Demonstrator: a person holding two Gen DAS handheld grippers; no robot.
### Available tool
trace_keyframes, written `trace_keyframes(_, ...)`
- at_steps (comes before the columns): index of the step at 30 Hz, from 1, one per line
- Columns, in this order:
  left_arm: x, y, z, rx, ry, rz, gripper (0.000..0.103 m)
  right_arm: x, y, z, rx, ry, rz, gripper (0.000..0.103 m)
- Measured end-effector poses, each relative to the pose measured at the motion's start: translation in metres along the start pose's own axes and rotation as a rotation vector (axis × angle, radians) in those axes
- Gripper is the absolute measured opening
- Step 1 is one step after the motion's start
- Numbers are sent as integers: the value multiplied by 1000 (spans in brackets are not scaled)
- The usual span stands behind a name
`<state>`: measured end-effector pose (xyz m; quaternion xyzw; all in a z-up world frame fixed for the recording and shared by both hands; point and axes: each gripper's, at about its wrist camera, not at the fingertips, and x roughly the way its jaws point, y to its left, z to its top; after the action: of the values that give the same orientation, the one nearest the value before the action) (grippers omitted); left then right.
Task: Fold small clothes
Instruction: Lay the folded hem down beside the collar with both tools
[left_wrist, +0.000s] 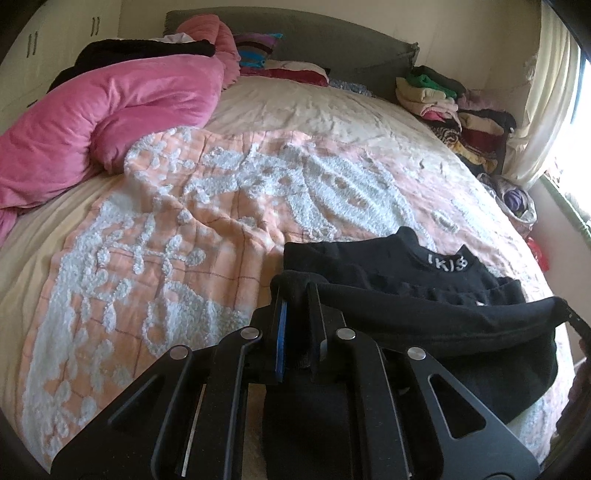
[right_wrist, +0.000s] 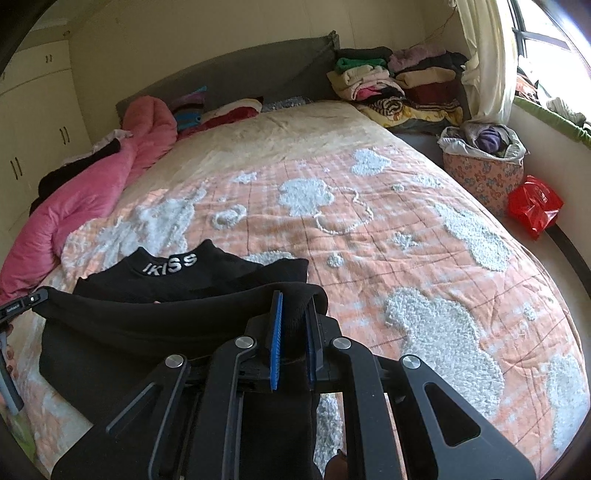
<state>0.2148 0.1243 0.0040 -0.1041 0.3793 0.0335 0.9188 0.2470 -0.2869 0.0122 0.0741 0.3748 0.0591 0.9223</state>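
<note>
- Left gripper (left_wrist: 297, 295): jaws clamped on one corner of black top (left_wrist: 388, 269).
- Right gripper (right_wrist: 293, 299): jaws clamped on the other corner.
- Hem lifted between them; collar end lies on quilt (right_wrist: 369, 236).

My left gripper (left_wrist: 297, 295) clamped on black garment (left_wrist: 424, 321) edge, fingers nearly closed (blue pads showing). My right gripper (right_wrist: 293, 304) pinching opposite edge, level, held well apart.
</note>
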Motion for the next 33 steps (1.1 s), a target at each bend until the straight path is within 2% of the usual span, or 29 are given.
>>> trace_keyframes(4, 2, 2, -1, 3, -2, 8, 9, 3, 3, -1, -5, 2, -13, 13)
trace_keyframes(6, 1, 2, -1, 4, -6, 10, 11, 3, 4, -2, -12, -6, -35, 30)
trace_keyframes(8, -2, 2, -2, 11, -14, 9, 14, -1, 5, -2, -19, -25, -41, 36)
trace_keyframes(9, -3, 1, -2, 13, -19, 11, 19, -4, 6, -3, -29, -35, -48, 41)
trace_keyframes(11, -8, -1, -2, 22, -37, 15, 28, -10, 9, -4, -43, -57, -59, 45)
trace_keyframes(12, -11, -2, -2, 23, -48, 16, 36, -13, 9, -4, -46, -63, -56, 45)
trace_keyframes(13, -16, -3, -2, 26, -65, 16, 52, -17, 11, -5, -52, -70, -49, 45)
trace_keyframes(15, -25, -5, -3, 28, -95, 25, 69, -25, 14, -8, -66, -85, -42, 46)
trace_keyframes(19, -42, -17, -6, 58, -139, 14, 76, -36, 24, -15, -87, -83, -6, 47)
trace_keyframes(23, -45, -32, -13, 87, -116, -52, 76, -40, 37, -24, -128, -62, 32, 47)
trace_keyframes(26, -36, -51, -24, 135, -48, -92, 74, -38, 49, -32, -169, -25, 67, 30)
trace_keyframes(29, -25, -67, -37, 179, 12, -134, 70, -34, 60, -41, -206, 14, 89, 25)
trace_keyframes(33, -8, -78, -53, 232, 80, -107, 60, -23, 71, -53, -246, 74, 68, 25)
